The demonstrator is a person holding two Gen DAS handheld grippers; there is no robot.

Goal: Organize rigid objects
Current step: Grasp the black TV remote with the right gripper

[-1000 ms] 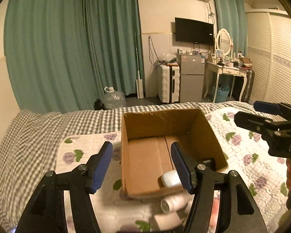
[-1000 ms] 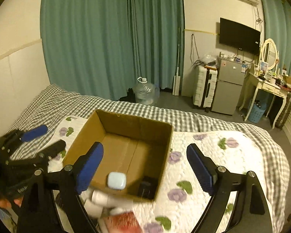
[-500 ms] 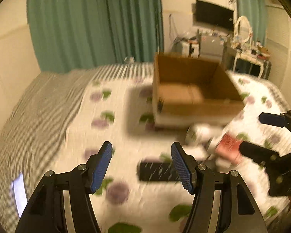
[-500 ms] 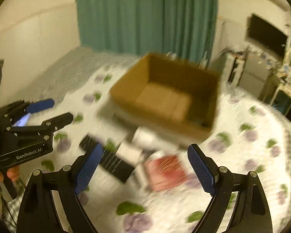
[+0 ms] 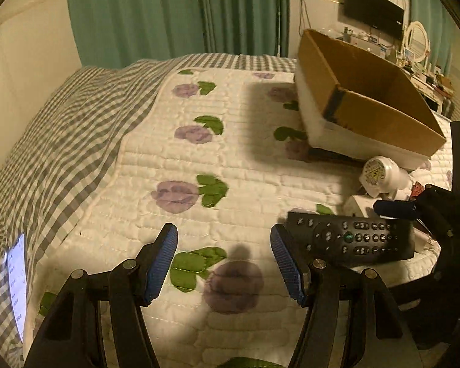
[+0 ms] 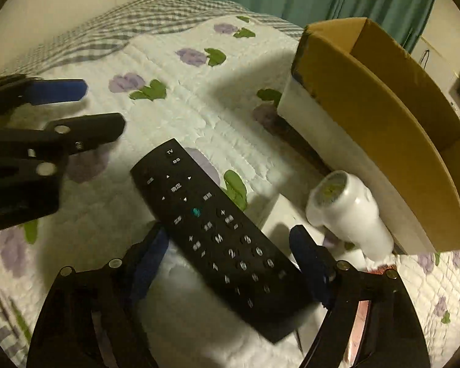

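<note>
- The right hand-held gripper (image 6: 230,263) straddles a black remote (image 6: 217,233) at the bottom centre of its view, fingers apart on either side, not yet clamped.
- The left hand-held gripper (image 5: 224,263), jaws apart and empty, hovers over the quilt (image 5: 230,165) at lower centre.
- Sorting looks barely begun: the remote, a white bottle (image 6: 349,211) and other small items remain outside the box (image 6: 392,135) at right; the box's inside is hidden.
- The setting is a bed with a flowered quilt over a checked cover (image 5: 61,128); green curtains (image 5: 174,12) fill the top, a TV (image 5: 374,9) the upper right.
</note>
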